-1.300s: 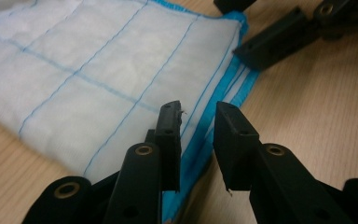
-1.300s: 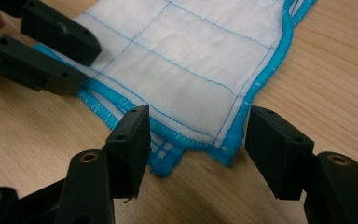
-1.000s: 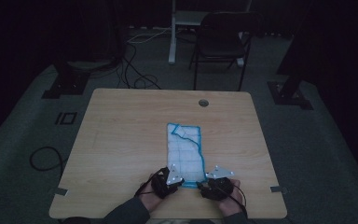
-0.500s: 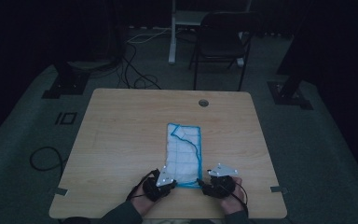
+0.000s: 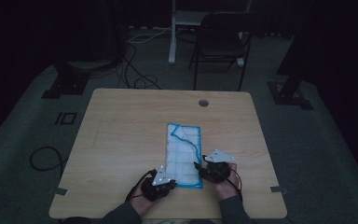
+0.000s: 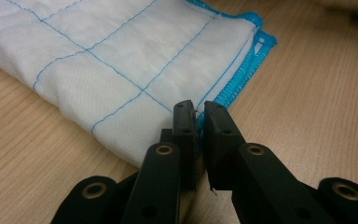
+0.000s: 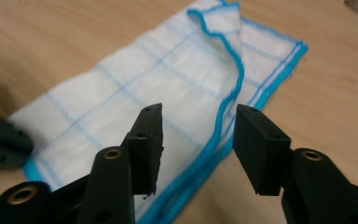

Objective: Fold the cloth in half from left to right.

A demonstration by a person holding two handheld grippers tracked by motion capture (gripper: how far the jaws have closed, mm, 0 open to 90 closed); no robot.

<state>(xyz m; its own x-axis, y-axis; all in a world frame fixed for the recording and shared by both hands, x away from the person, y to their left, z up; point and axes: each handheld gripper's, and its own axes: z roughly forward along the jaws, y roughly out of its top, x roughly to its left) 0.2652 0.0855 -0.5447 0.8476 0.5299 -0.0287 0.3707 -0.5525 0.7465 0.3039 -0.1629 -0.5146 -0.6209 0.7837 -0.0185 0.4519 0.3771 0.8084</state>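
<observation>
- The folded white cloth with blue stitching lies flat on the bench, between the two tongs; it looks light, limp and thin, best pinched at a hemmed corner.
- The left tongs, low and almost level at its near corner, have been opening slightly, with the blue hem between barely parted jaws.
- The right tongs hover above the cloth's right edge, angled down; their jaws have just been closing but stand apart, gripping nothing.
</observation>
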